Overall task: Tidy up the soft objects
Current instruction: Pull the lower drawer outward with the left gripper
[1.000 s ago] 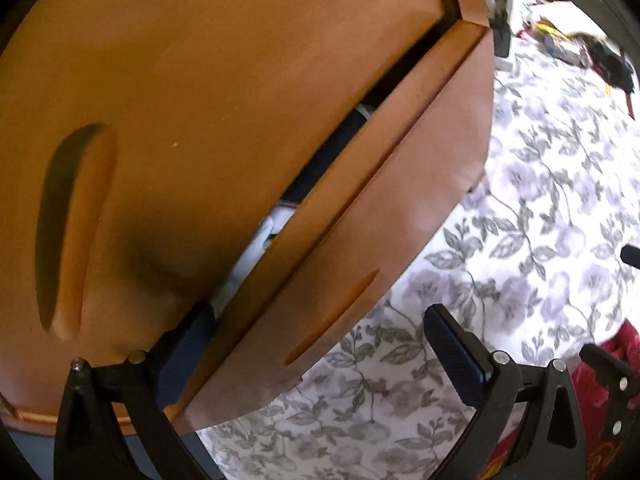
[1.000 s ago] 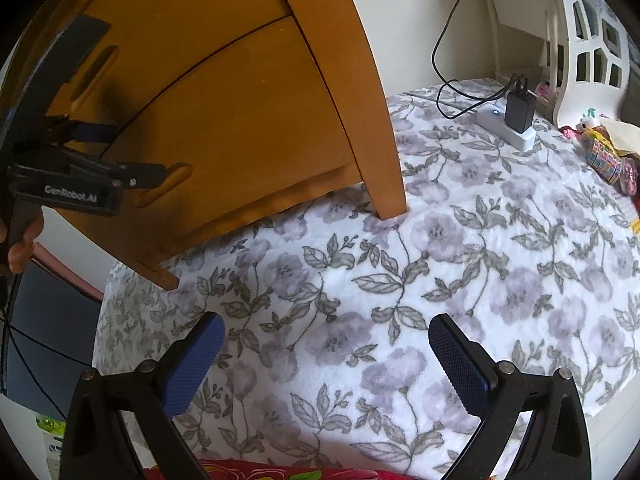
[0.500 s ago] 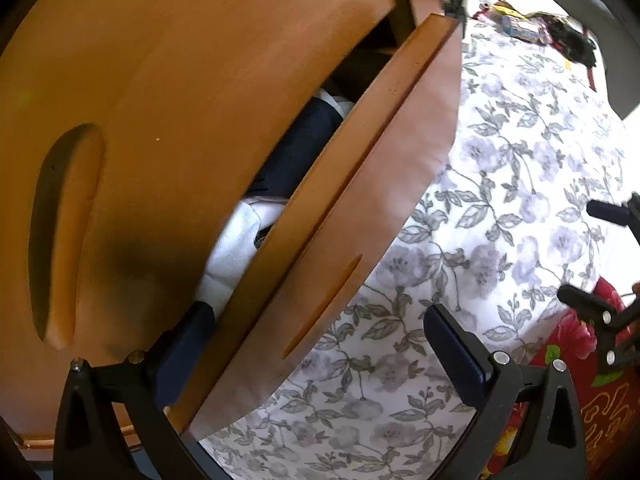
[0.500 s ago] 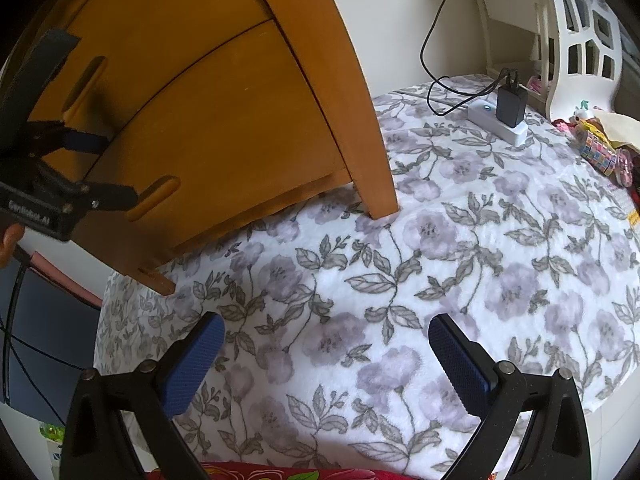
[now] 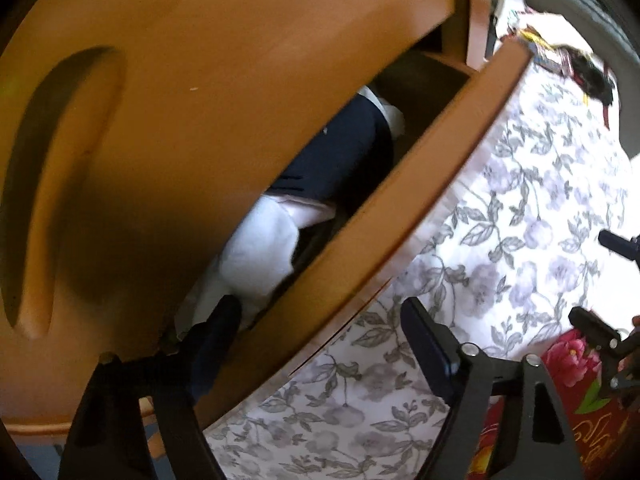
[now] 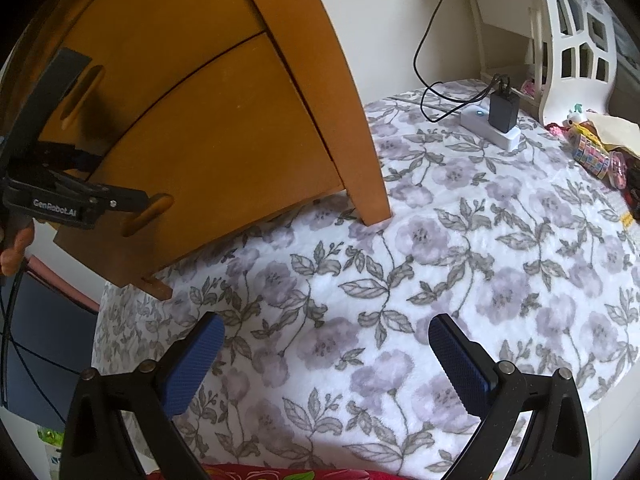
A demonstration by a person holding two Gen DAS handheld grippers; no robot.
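A wooden cabinet (image 5: 200, 80) stands on a floral blanket (image 5: 520, 220). Its lower drawer (image 5: 400, 208) is pulled partly out. Inside lie a navy cloth (image 5: 340, 152) and a white cloth (image 5: 260, 248). My left gripper (image 5: 320, 312) straddles the drawer front, one finger inside the drawer and the other outside, clear of the wood. Its jaws are closing. My right gripper (image 6: 324, 332) hangs open above the blanket (image 6: 440, 260), holding nothing. A red flowered cloth (image 5: 576, 368) lies at the lower right, near the right gripper.
A white power strip with a black charger (image 6: 496, 124) and its cable sits by the wall. A white cut-out panel (image 6: 568, 40) and several small colourful items (image 6: 592, 152) crowd the far right. A hand (image 6: 16, 248) holds the left gripper beside the cabinet (image 6: 220, 140).
The lower drawer has slid further out, and more of the navy and white cloths shows. The left gripper's fingers stand closer together. The right gripper has stayed put.
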